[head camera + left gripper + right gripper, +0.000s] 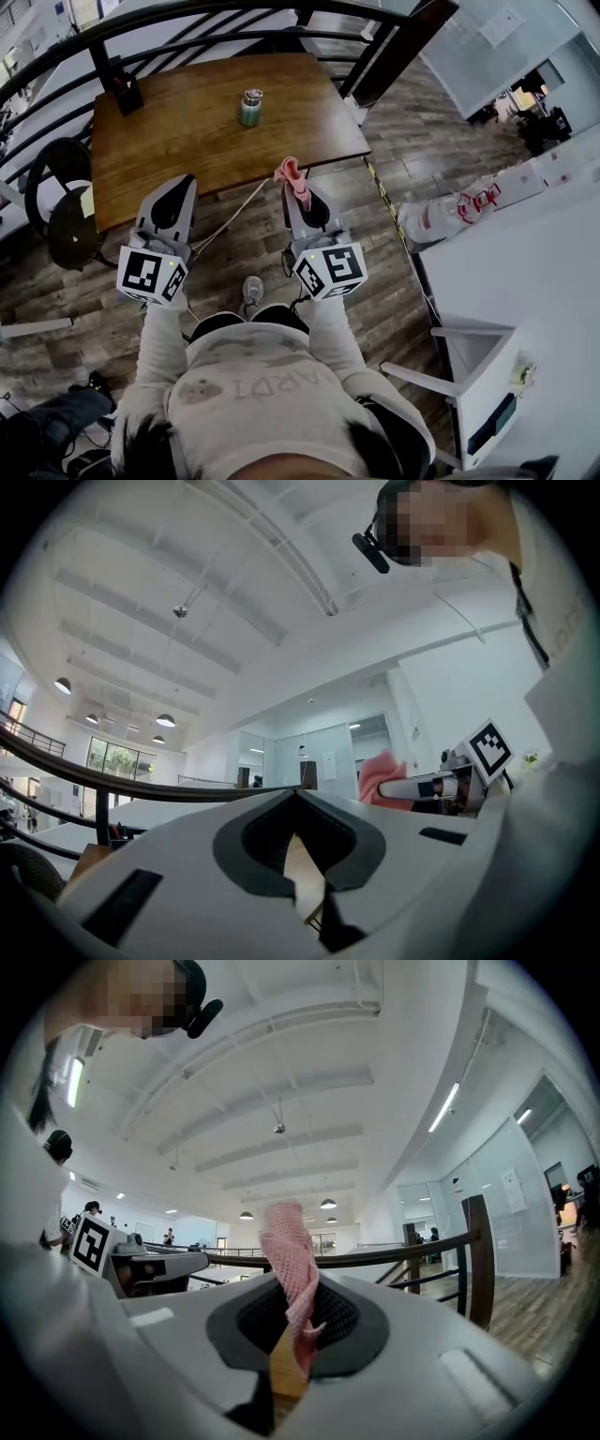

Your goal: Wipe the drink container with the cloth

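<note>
Pink cloth (290, 175) stands bunched out of the right gripper (298, 190), whose jaws are clamped on its lower part; in the right gripper view the cloth (289, 1241) rises upright from between the dark pads of the right gripper (291, 1288). We see the left gripper (176, 189) held level with it and just beside it, both marker cubes close to the person's chest. The forearms, in pale sleeves, run forward side by side, bent at the elbow. Both sets of jaws point ahead toward the near edge of the wooden table (178, 150). Each gripper view takes in mostly ceiling, so we read both tools as tilted upward. In the left gripper view the jaws of the left gripper (294, 799) meet at their tips with nothing between them; only a sliver of brown wood shows through the gap lower down.

We find the drink container (250, 108), a green can-like vessel with a silvery top, upright on the far half of the table, well apart from both grippers and the cloth. Behind the table curves a dark railing (187, 19).
</note>
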`<state>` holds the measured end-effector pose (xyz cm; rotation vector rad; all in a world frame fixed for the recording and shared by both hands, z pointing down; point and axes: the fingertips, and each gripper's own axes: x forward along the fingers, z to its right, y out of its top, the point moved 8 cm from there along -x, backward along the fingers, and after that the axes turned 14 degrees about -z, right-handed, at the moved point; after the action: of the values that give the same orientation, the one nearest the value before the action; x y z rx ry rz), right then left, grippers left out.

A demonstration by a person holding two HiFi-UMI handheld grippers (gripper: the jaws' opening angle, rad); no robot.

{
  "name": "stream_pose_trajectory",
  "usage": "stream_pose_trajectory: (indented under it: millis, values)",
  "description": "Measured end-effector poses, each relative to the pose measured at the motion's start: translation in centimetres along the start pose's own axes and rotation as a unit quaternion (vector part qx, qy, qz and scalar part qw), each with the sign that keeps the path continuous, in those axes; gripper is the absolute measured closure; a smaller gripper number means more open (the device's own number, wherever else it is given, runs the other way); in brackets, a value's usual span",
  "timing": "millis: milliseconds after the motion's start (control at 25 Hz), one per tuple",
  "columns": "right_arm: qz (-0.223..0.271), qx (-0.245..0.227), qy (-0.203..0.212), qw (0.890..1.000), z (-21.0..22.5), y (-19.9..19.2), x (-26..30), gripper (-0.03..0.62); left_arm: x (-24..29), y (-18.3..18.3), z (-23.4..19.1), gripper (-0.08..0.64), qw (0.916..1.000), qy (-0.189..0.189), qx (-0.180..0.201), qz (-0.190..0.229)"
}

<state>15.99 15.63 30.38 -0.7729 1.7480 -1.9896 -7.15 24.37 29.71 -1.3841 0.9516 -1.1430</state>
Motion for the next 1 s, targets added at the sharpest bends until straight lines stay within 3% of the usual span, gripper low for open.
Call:
stream_pose_trajectory:
  millis: [560, 1000]
  values:
    - [-0.011, -0.01, 0.053, 0.998, 10.2, 2.0, 10.5, 0.554, 12.3, 1.7, -3.6, 0.554, 0.9992, 0.041, -0.002, 0.002]
    - [-0.029, 0.009, 0.065, 0.997, 12.6, 1.1, 16.5, 0.554, 16.9, 0.6, -6.9, 0.554, 0.999, 0.037, -0.006, -0.024]
